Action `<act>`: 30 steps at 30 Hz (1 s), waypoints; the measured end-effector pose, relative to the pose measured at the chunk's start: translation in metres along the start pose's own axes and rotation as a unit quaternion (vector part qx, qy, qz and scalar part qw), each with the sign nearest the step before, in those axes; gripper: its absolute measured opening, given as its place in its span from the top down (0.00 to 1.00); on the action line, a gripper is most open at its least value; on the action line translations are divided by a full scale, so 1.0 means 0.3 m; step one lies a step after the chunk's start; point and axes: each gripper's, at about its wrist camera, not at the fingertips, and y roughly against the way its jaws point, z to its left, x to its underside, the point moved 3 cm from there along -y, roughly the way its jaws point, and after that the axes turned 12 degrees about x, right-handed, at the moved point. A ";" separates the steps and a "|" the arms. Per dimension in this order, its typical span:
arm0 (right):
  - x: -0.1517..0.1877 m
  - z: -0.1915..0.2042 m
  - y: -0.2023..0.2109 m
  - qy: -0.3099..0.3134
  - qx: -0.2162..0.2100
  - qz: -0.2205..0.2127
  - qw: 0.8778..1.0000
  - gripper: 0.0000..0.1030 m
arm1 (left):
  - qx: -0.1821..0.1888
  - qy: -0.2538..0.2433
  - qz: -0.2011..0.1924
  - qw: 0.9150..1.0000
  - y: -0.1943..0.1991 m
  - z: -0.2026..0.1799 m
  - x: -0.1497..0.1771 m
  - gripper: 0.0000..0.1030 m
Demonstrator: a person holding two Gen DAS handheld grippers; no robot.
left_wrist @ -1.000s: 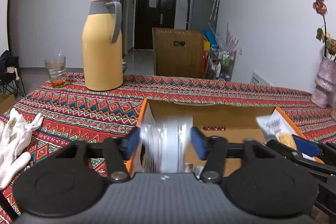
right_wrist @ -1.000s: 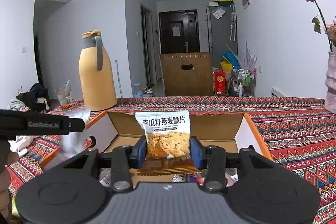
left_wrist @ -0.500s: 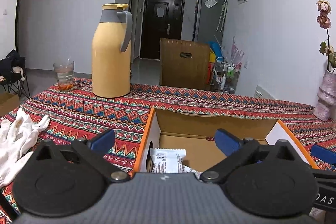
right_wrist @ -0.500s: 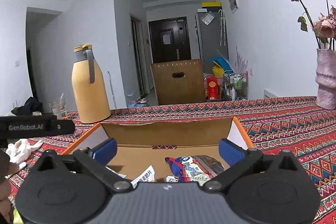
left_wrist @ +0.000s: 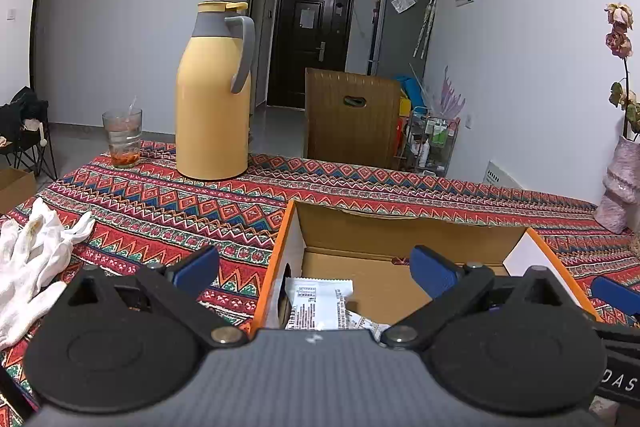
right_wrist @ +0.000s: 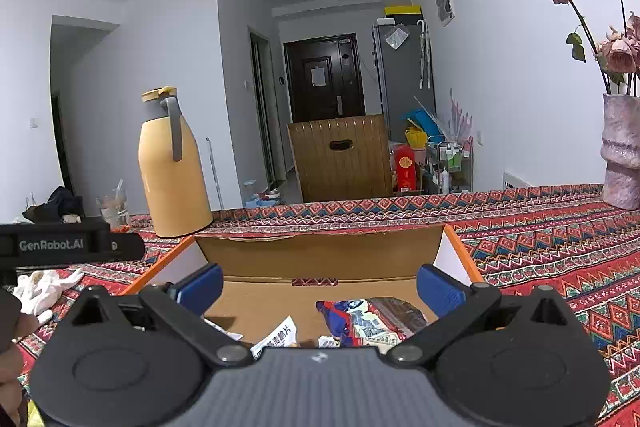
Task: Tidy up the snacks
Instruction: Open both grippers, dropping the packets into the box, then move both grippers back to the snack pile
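Left wrist view: the left hand-held gripper (left_wrist: 314, 267) stands wide open and empty over the orange-edged cardboard box (left_wrist: 400, 227) on the desk (left_wrist: 160, 211). A white snack packet (left_wrist: 318, 301) lies in the box below, its near end cut off by the gripper body. The right hand-held gripper (right_wrist: 320, 285) is likewise spread, empty, above a blue-red snack bag (right_wrist: 368, 319) and a white packet (right_wrist: 280, 333), partly hidden.

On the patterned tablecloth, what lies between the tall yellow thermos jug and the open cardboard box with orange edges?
Nothing: in the left wrist view the tablecloth between the yellow thermos jug and the cardboard box is bare.
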 end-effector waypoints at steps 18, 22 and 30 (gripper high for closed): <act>-0.048 -0.021 0.120 0.024 0.003 -0.025 0.999 0.00 | 0.009 -0.010 -0.008 1.000 0.151 -0.010 -0.015 0.00; -0.018 -0.045 0.158 0.037 0.009 -0.014 0.999 0.00 | 0.005 -0.013 0.000 1.000 0.181 0.016 0.011 0.00; 0.067 -0.071 0.213 0.061 0.019 0.026 0.998 0.00 | -0.004 -0.032 0.024 0.999 0.223 0.056 0.096 0.00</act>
